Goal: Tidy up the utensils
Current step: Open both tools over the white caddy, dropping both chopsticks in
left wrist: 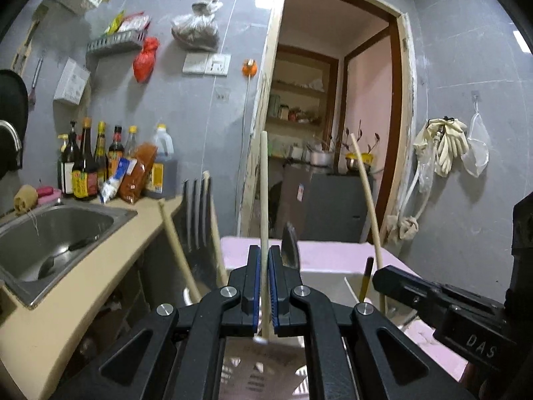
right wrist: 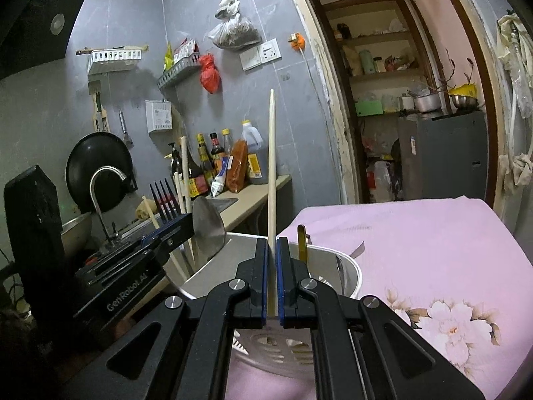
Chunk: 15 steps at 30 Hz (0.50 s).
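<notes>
Grey-tiled kitchen walls and an open doorway frame a pink floral cloth (right wrist: 433, 253) on which a white utensil holder (right wrist: 353, 268) stands, right under both tools. Nearest in the left wrist view, the left gripper (left wrist: 264, 286) has its blue pads closed on a pale wooden chopstick (left wrist: 264, 200) that stands upright, its lower end reaching down toward the slotted floor of the holder. In the right wrist view the right gripper (right wrist: 272, 283) is likewise clamped on a second chopstick (right wrist: 272, 166), also upright over the holder. Just beyond the jaws, several pieces already stand inside the holder: a metal spoon (right wrist: 206, 230), a dark fork (right wrist: 165, 200), a few more wooden chopsticks (right wrist: 184, 180) and a brown-yellow handle (right wrist: 301, 241). By my reading the sorting is well along, with these two chopsticks either being lowered in or moved between compartments; which one, I cannot tell. Farther left, a ladle (left wrist: 63, 256) lies in the steel sink (left wrist: 110, 215) set in the worktop (left wrist: 110, 250), so it may be left to collect. Sauce bottles (left wrist: 86, 163) line the wall behind.
</notes>
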Motion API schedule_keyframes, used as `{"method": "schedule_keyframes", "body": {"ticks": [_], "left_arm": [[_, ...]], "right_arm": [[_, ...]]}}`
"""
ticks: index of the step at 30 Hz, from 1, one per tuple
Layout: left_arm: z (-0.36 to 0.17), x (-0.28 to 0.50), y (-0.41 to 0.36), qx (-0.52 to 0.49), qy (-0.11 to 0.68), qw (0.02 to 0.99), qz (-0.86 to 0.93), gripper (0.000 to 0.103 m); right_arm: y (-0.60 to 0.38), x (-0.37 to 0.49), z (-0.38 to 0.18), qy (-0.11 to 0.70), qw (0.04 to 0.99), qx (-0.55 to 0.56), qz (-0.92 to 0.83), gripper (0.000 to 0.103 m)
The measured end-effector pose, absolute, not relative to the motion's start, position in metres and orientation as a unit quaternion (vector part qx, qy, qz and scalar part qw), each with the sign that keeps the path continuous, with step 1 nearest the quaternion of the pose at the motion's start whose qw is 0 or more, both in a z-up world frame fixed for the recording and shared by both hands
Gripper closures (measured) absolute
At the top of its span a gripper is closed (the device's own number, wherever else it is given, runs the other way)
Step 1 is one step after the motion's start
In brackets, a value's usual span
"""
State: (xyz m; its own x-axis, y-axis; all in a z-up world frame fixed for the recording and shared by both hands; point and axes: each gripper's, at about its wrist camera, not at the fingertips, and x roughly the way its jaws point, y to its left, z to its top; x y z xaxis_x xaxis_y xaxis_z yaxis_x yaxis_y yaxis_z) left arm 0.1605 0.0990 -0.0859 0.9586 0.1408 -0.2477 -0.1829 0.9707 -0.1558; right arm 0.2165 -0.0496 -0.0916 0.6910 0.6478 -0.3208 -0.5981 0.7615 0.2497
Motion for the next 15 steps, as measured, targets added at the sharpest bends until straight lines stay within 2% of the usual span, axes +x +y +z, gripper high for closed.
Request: {"method": "schedule_keyframes", "body": {"ticks": [5, 7, 9, 11, 15], "left_arm": [[-0.082, 0.157, 0.104, -0.114, 0.156, 0.979, 0.068, 0.097], [-0.079, 0.156, 0.107, -0.135, 0.167, 0.974, 0.068, 0.093], [-0.077, 0.152, 0.11, -0.157, 0.171, 0.97, 0.068, 0.076], [-0.072, 0.145, 0.112, -0.175, 0.166, 0.967, 0.079, 0.07], [-0.06, 0.132, 0.108, -0.181, 0.167, 0.965, 0.096, 0.07]], "right_arm": [[-0.052, 0.211, -0.086, 0.202, 0.915, 0.068, 0.342, 0.098], [-0.056, 0.21, -0.081, 0.204, 0.915, 0.071, 0.341, 0.098], [-0.061, 0.207, -0.074, 0.197, 0.917, 0.073, 0.34, 0.098], [-0.068, 0.204, -0.066, 0.191, 0.919, 0.075, 0.337, 0.098], [-0.081, 0.195, -0.05, 0.187, 0.922, 0.074, 0.332, 0.098]]}}
